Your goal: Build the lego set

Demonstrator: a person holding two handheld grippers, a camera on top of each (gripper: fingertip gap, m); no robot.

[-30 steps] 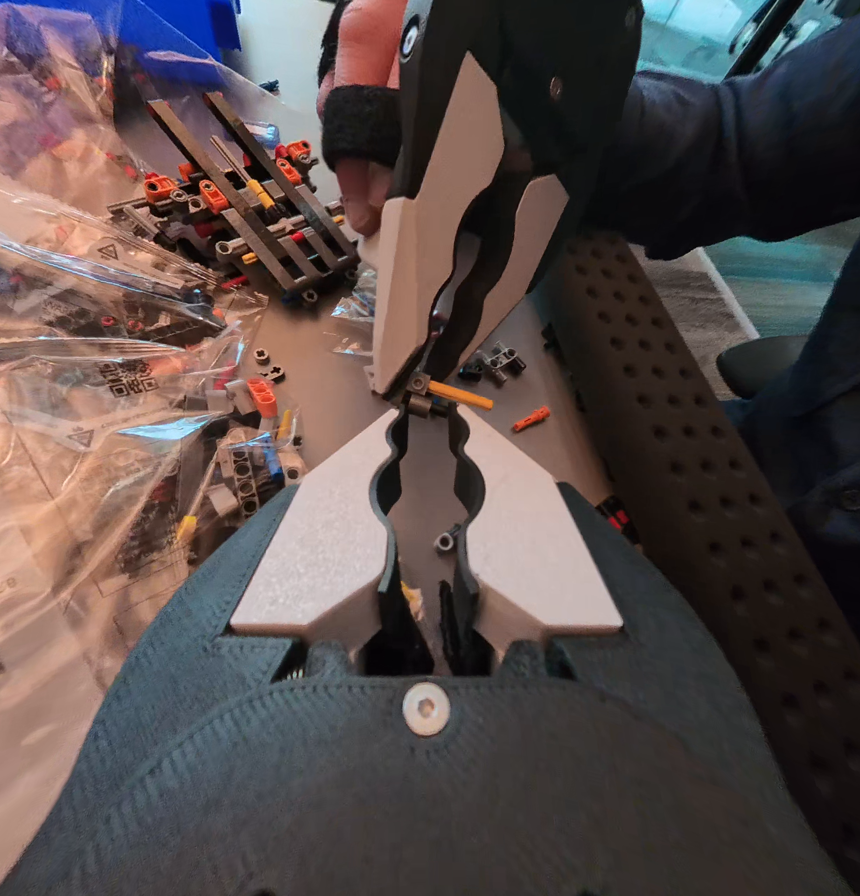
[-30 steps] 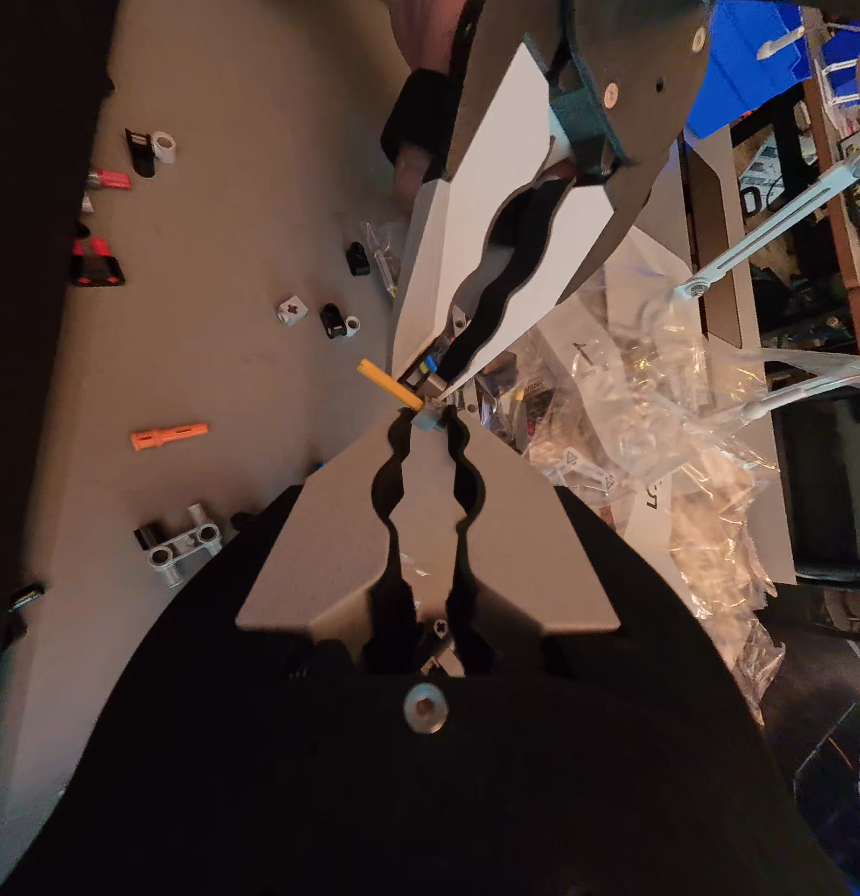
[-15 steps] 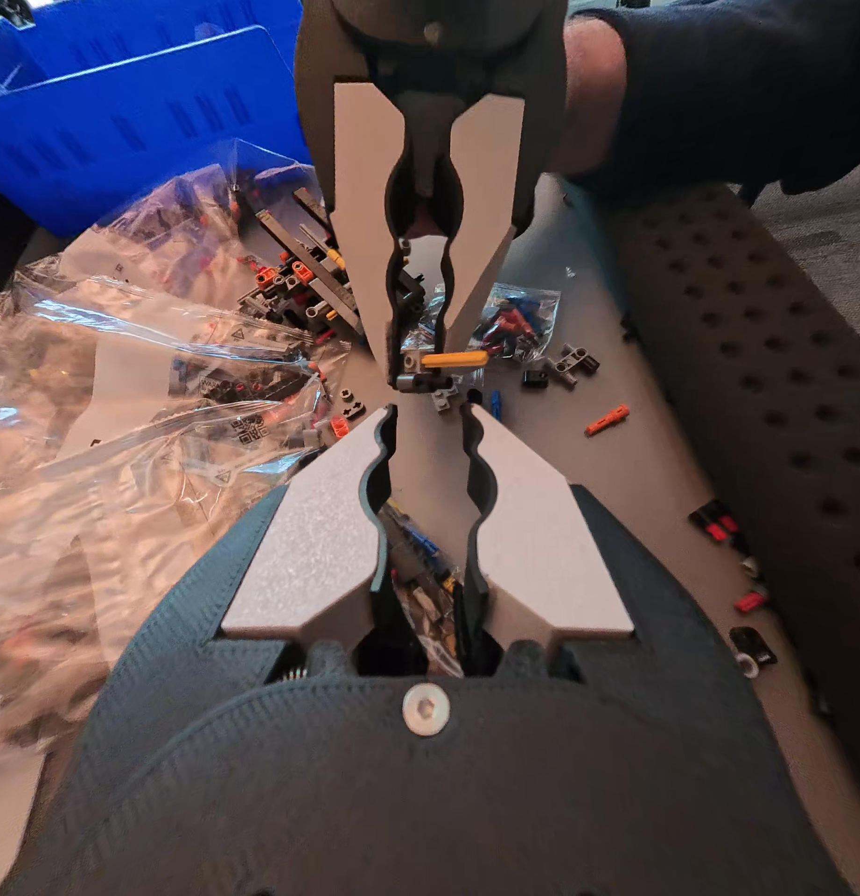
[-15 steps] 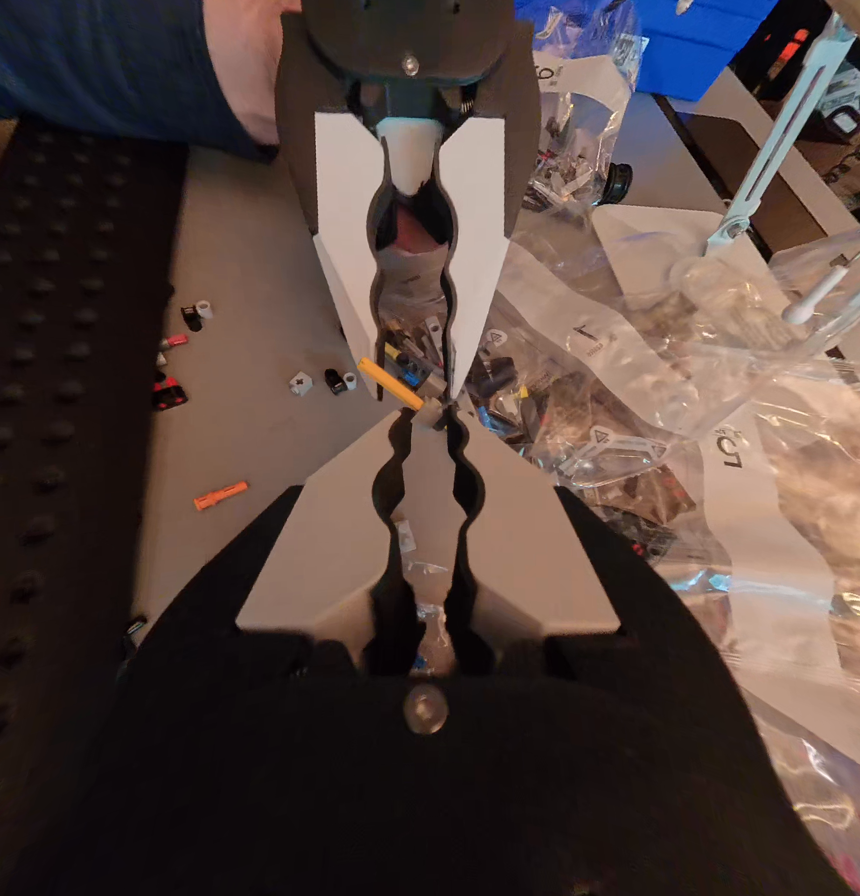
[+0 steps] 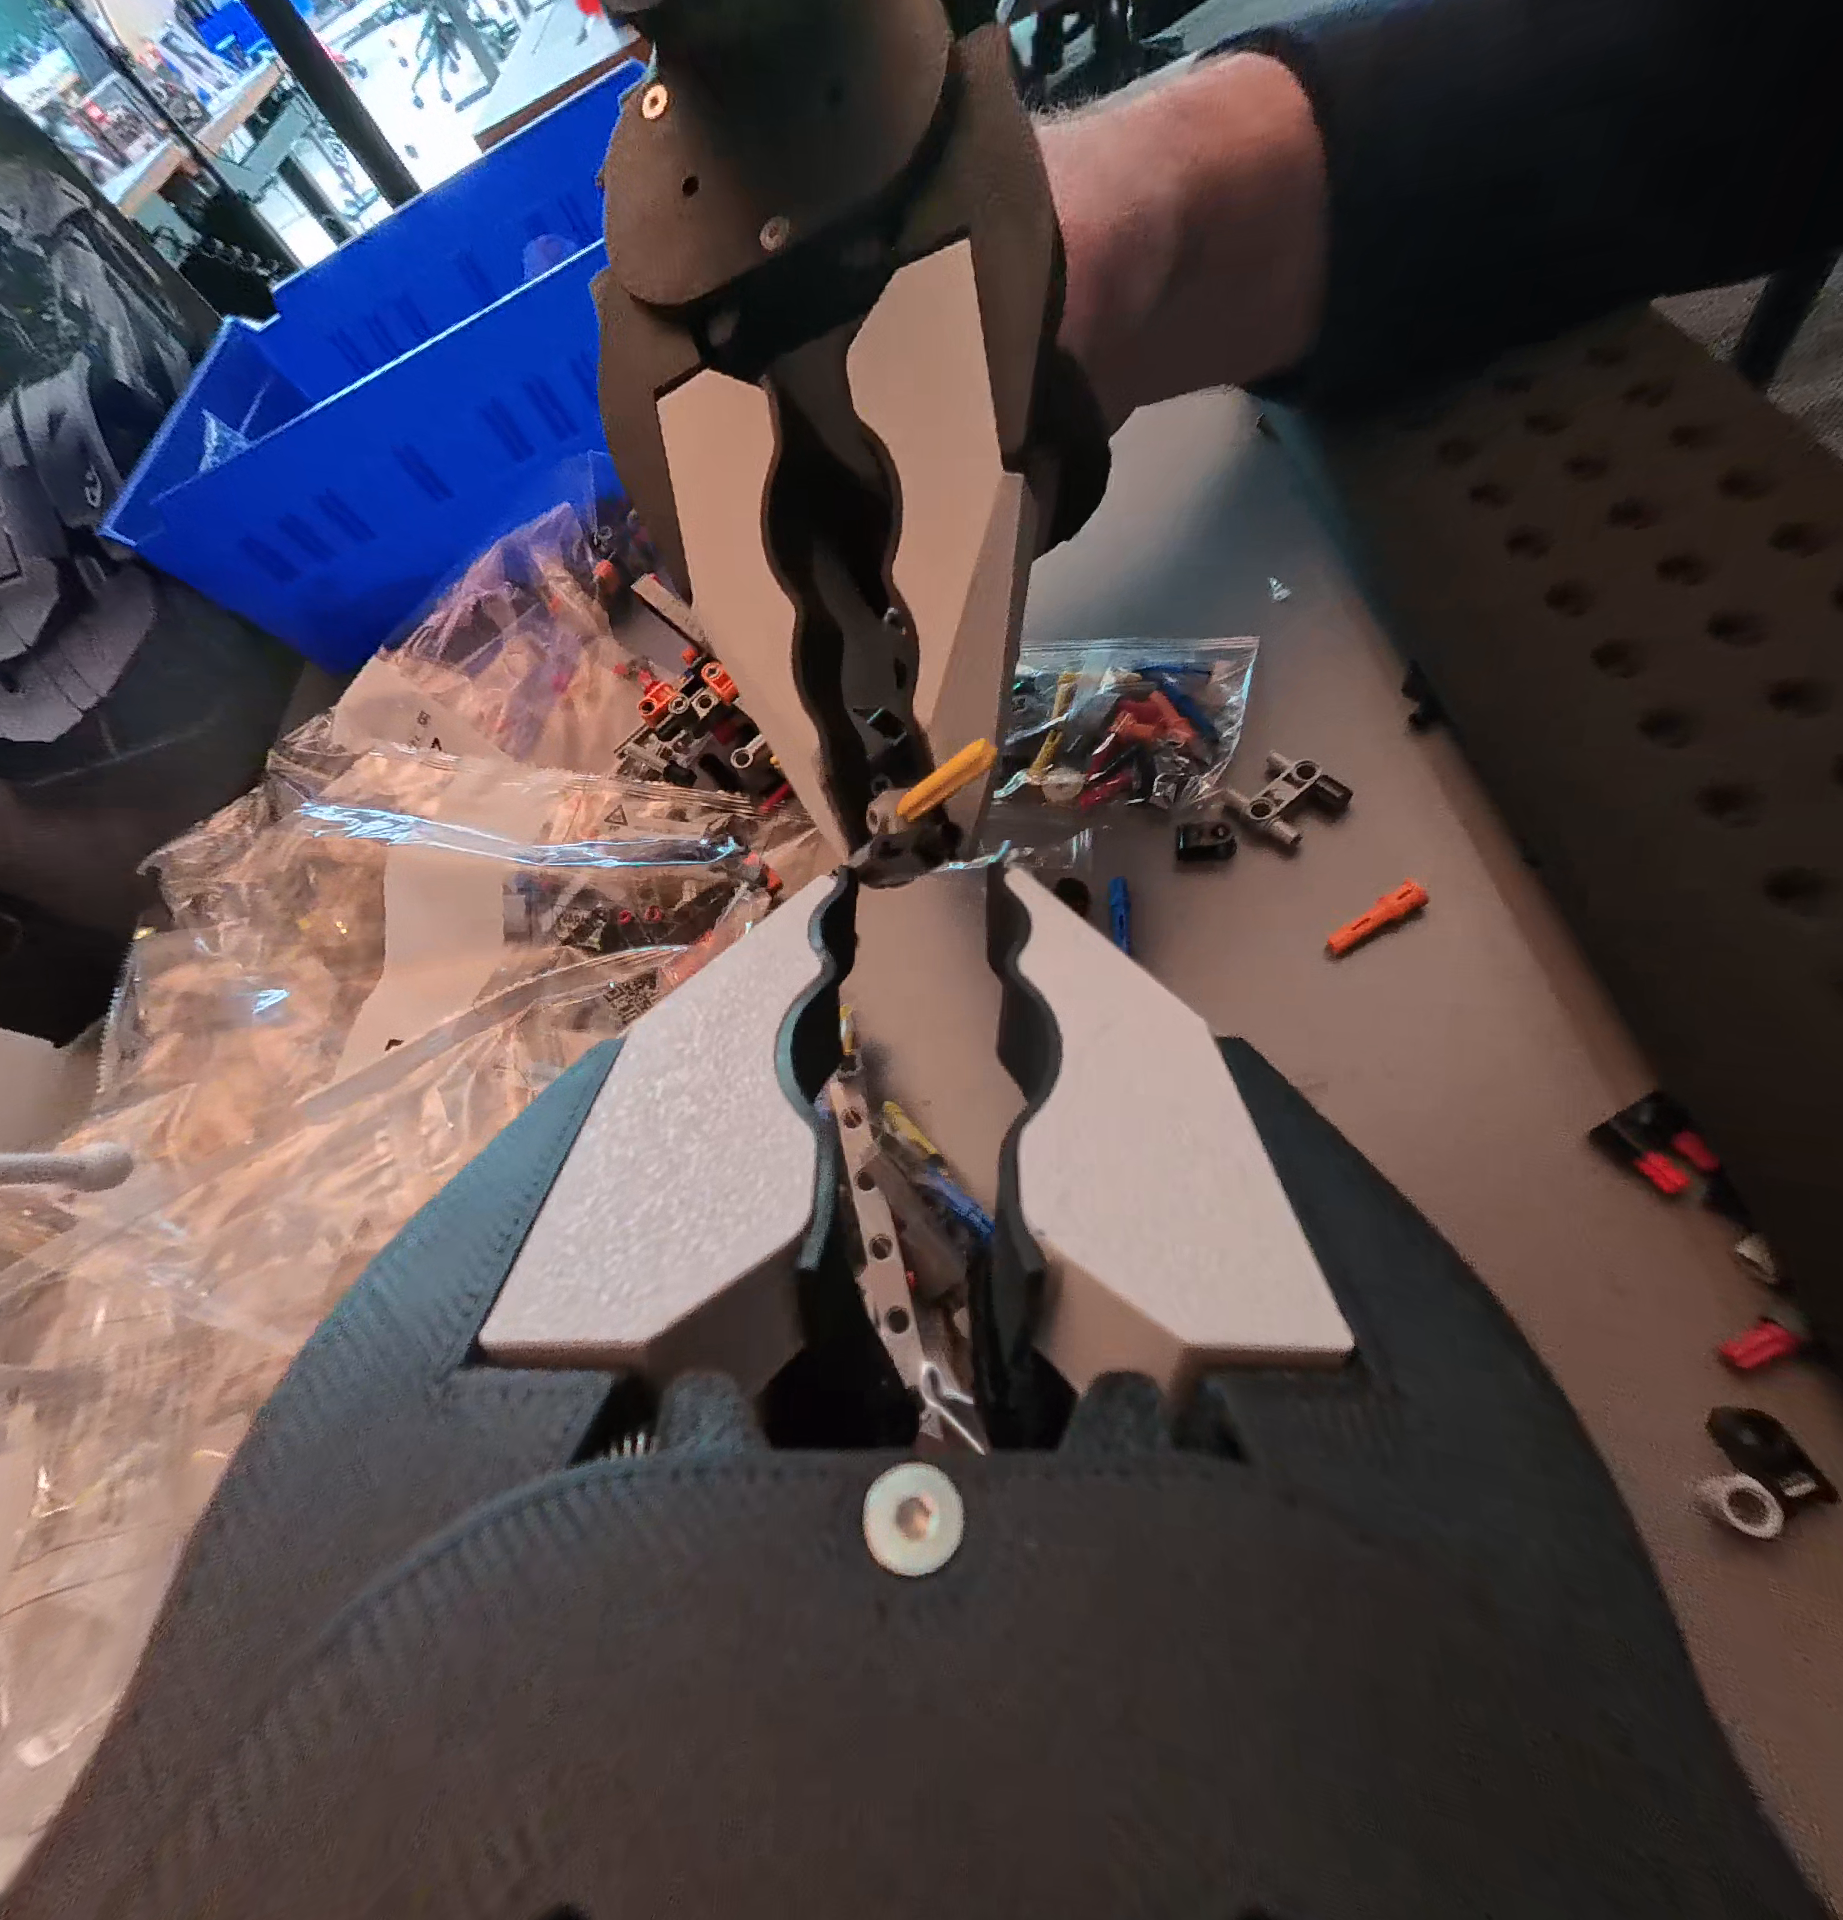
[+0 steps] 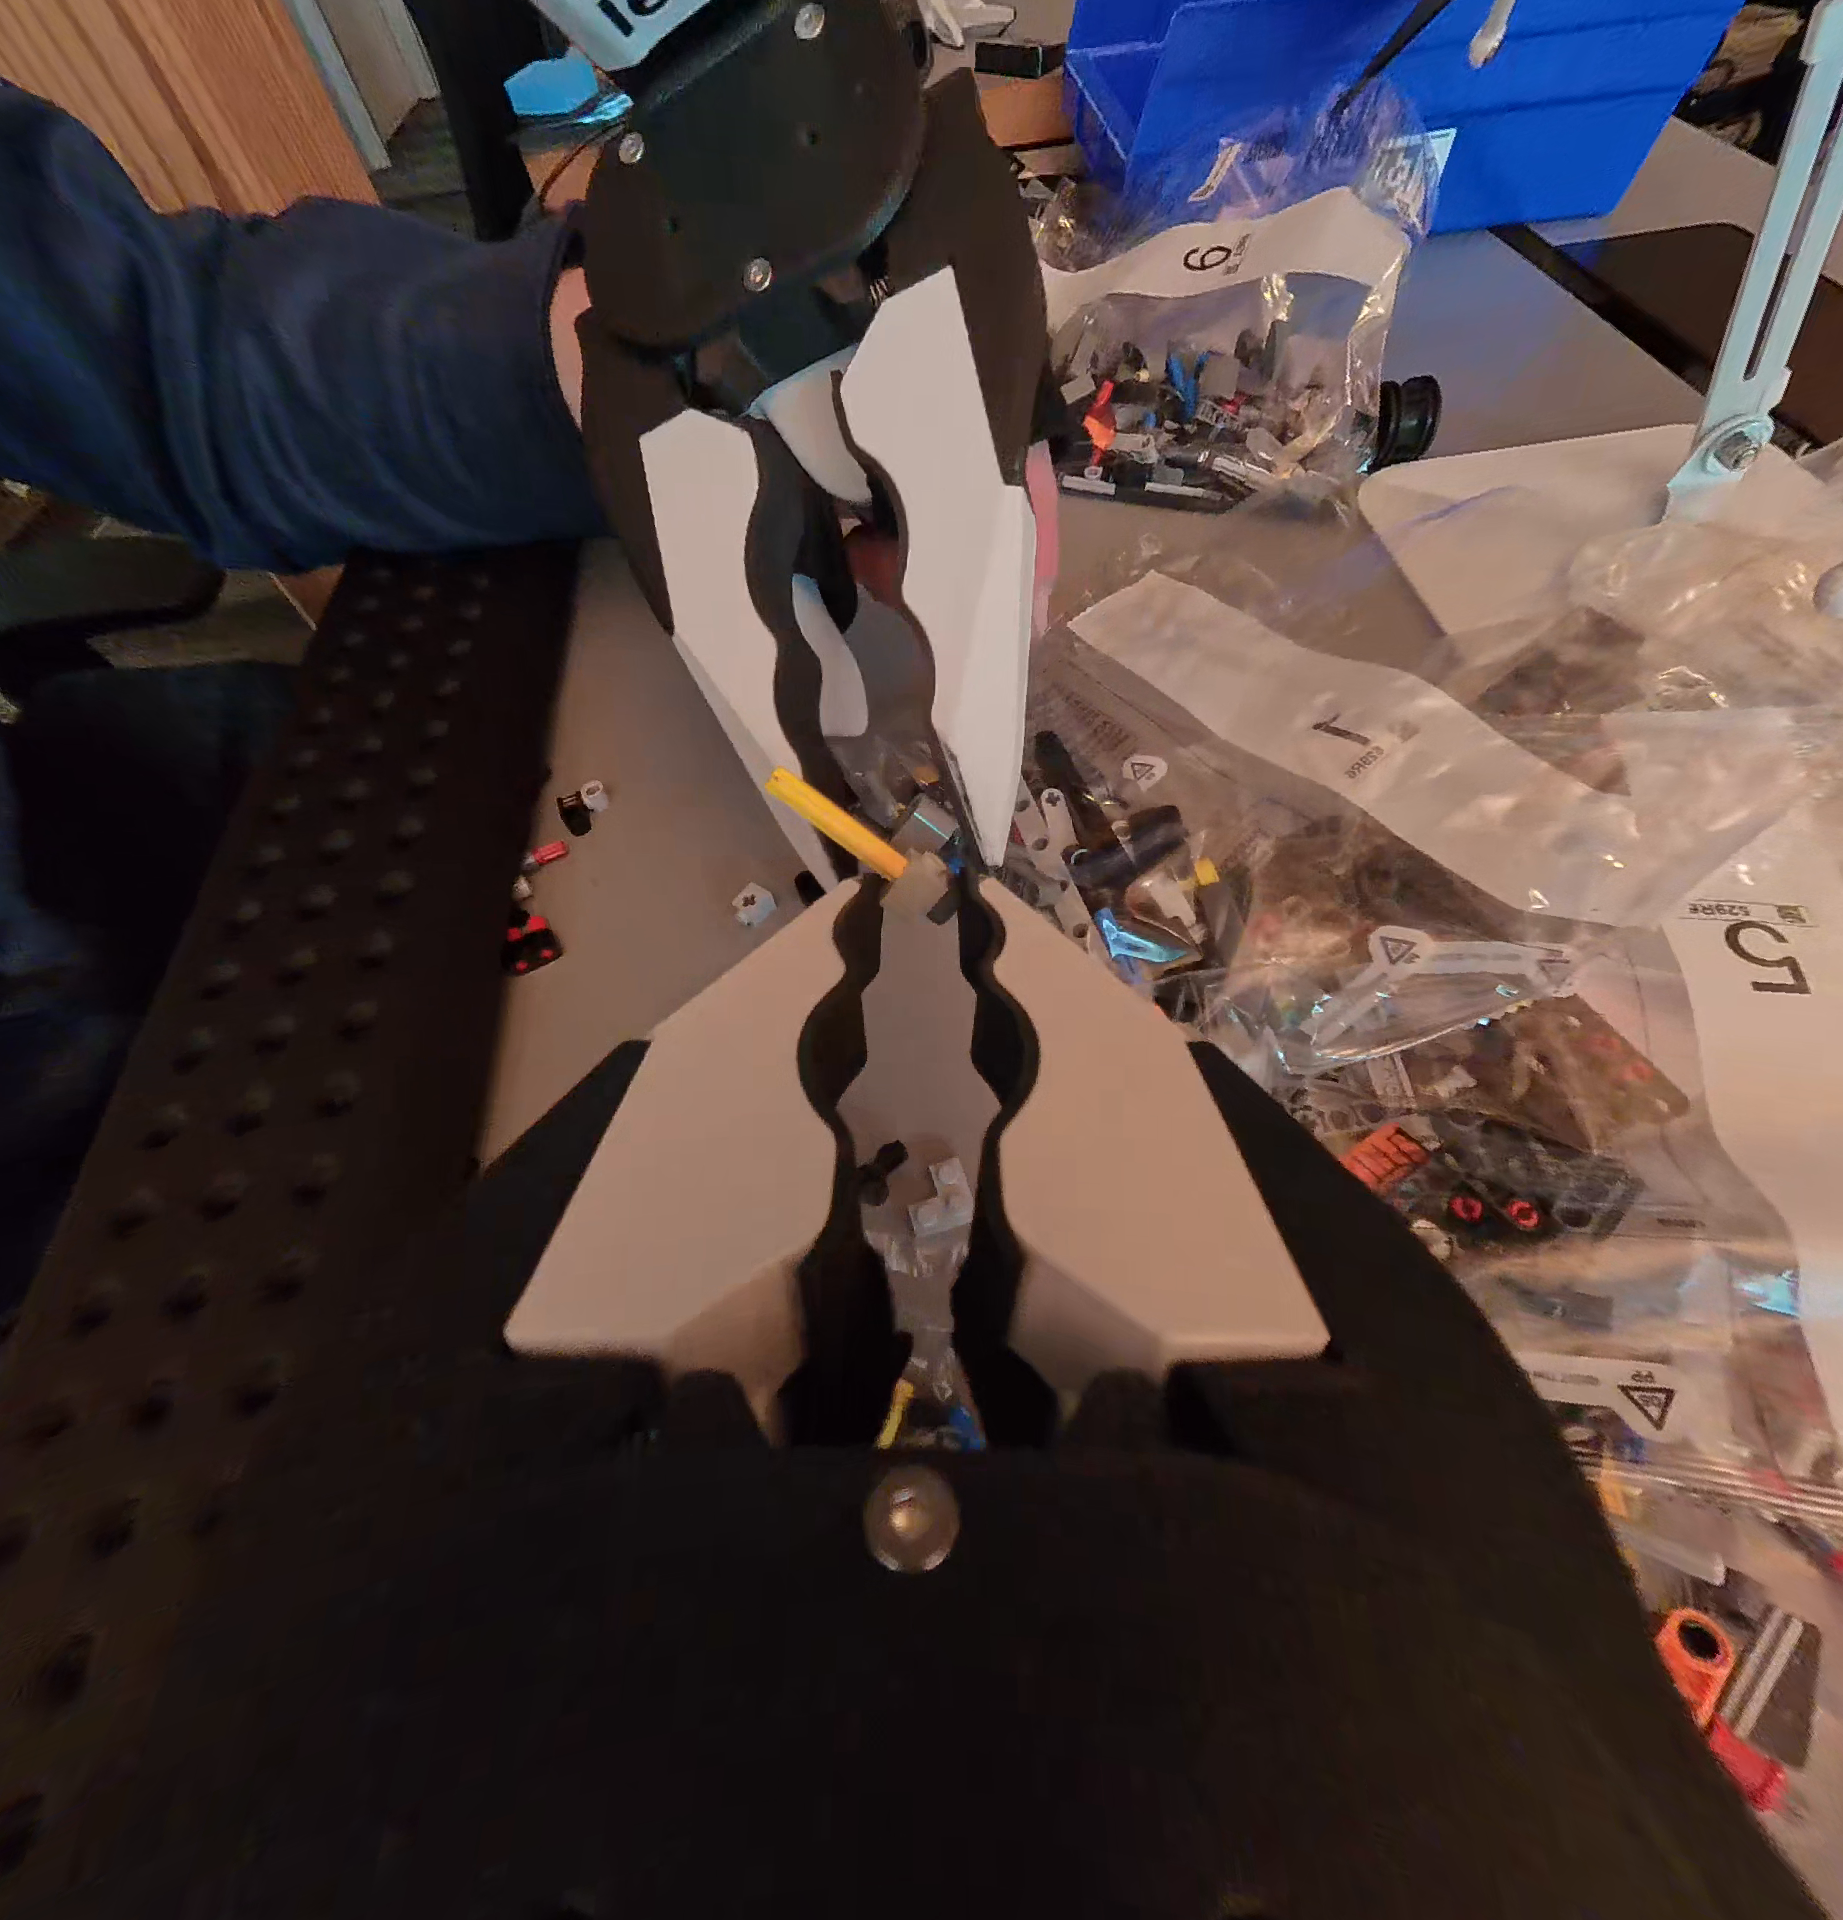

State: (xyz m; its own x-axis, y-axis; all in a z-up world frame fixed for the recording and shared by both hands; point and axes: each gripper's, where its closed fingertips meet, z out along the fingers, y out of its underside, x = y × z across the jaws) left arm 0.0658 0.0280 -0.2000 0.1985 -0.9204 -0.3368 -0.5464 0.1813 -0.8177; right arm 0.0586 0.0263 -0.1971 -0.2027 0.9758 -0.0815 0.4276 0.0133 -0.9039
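A small grey connector [image 5: 889, 833] with a yellow axle [image 5: 948, 779] sticking out of it hangs in the air over the grey table [image 5: 1260, 1039]. My right gripper [image 6: 917, 883] is shut on that connector [image 6: 922, 878]; the yellow axle [image 6: 834, 821] points up and left. In the left wrist view the right gripper [image 5: 901, 842] comes down from above, held by a hand in a dark sleeve. My left gripper [image 5: 922, 878] is open, its tips just below and either side of the piece. It also shows in the right wrist view [image 6: 917, 868], coming from above.
Clear bags of parts [image 5: 429, 935] cover the table's left side and also show in the right wrist view [image 6: 1416, 987]. A part-built black frame [image 5: 688, 717], a small zip bag [image 5: 1135, 717], an orange pin [image 5: 1374, 914] and loose pieces lie around. Blue bins [image 5: 397, 436] stand behind. A black perforated mat [image 5: 1675, 675] runs along the edge.
My left gripper let go of the piece and opened after one second ago. Both grippers swung round face to face, and the yellow axle now tilts upward. The right gripper kept its hold.
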